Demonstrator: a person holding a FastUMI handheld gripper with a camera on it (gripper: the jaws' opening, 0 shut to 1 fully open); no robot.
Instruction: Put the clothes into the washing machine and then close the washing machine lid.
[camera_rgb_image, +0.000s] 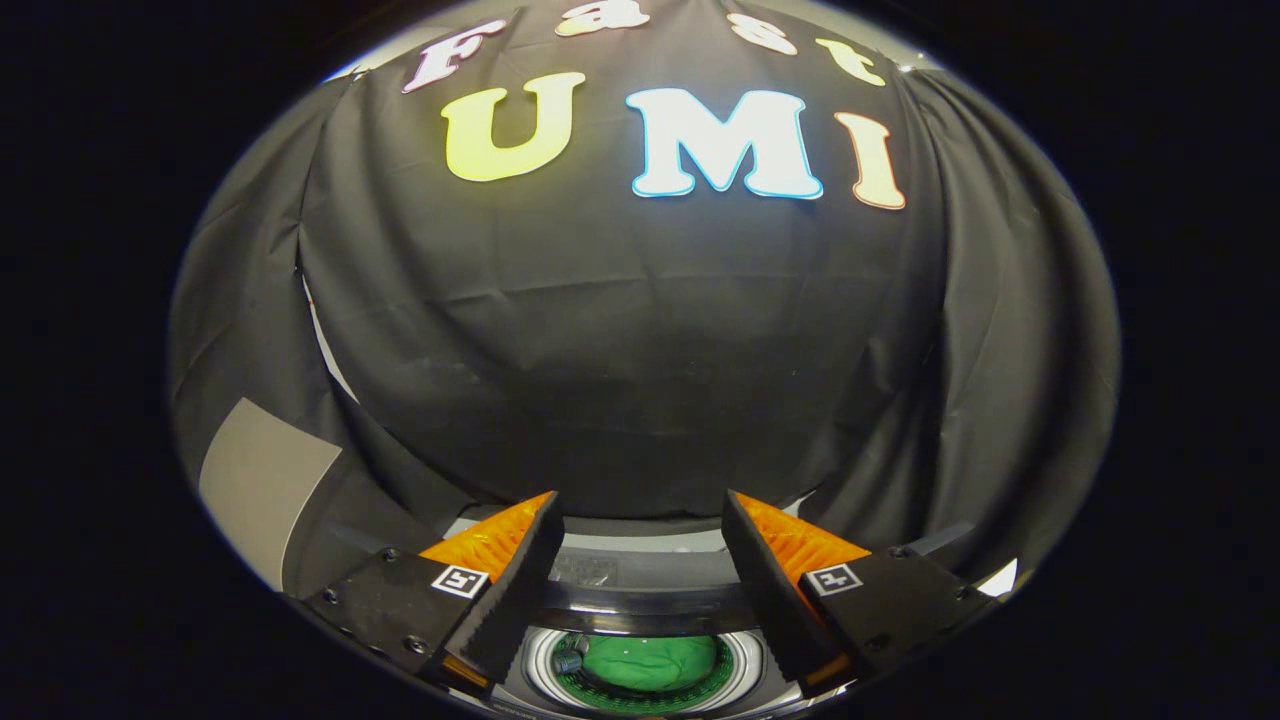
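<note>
washing machine (640, 590) mostly cut off below, green clothes (650, 662) partly hidden inside drum

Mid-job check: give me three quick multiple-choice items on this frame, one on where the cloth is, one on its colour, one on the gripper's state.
1. Where is the cloth?
A. In the washing machine drum
B. Hanging on the booth wall
C. Pinched in the fingers

2. What colour is the cloth?
A. Red
B. Green
C. White

3. How is the gripper?
A. Shut on the cloth
B. Shut on nothing
C. Open

Answers:
1 A, it lies inside the round drum opening between the fingers.
2 B, plainly green.
3 C, the fingers stand wide apart, holding nothing.
</note>
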